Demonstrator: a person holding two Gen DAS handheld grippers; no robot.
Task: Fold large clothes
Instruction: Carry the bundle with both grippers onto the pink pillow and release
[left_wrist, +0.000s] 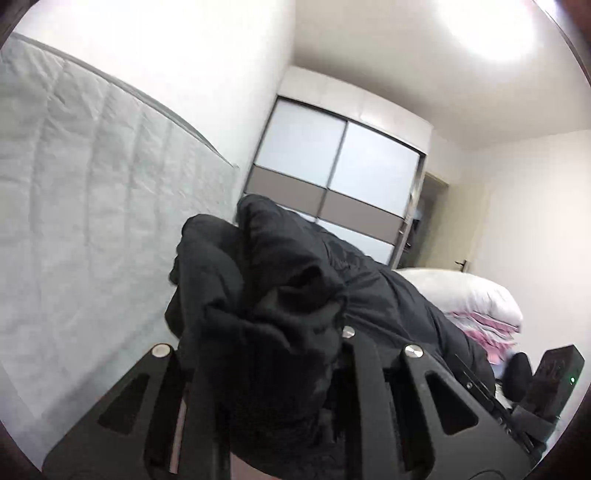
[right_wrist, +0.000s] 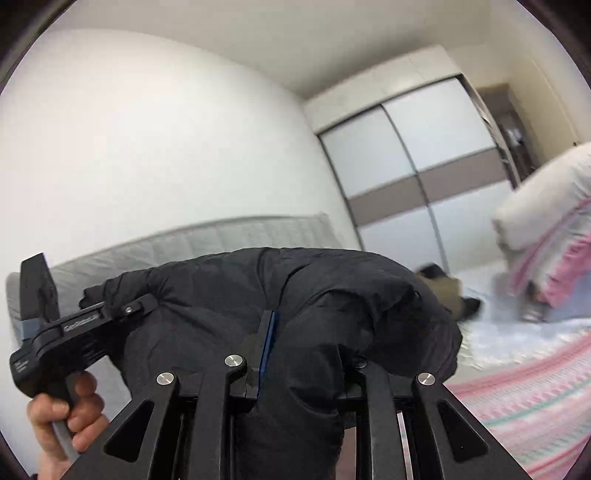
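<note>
Both grippers clamped on the black puffy padded jacket (right_wrist: 295, 295) and holding it up in the air above the bed w/ pink-striped knit cover (right_wrist: 524, 406); no part of it that I can see rests on the bed, lower part is out of frame. Left gripper (left_wrist: 266, 354): jaws nearly closed, bunched wad of black fabric pinched between them, fingertips buried in it so exact bite depth can't be told. Right gripper (right_wrist: 299, 354): also narrow, thick fold of jacket between the fingers, blue pad visible on one finger (right_wrist: 266, 343). In the right wrist view the left gripper shows at the far left edge of the jacket, person's hand (right_wrist: 62, 410) on its handle. Risks, my read: shell looks slick and the fill is lofty, so a bunched pinch could creep out under the garment's weight, esp. on the left where it's a wad, not a flat edge. Grips look uneven (wad vs fold), so the jacket will prob hang skewed and lay down crooked, bad fold line. Hanging bulk could also snag the stacked white-and-pink bedding pile (right_wrist: 546, 236) at the far end of the bed. Jacket itself: matte black, quilted, heavily creased, humped between the two grips; sleeves/hem not identifiable. Grey quilted mattress (left_wrist: 92, 203) leans on the wall behind.
</note>
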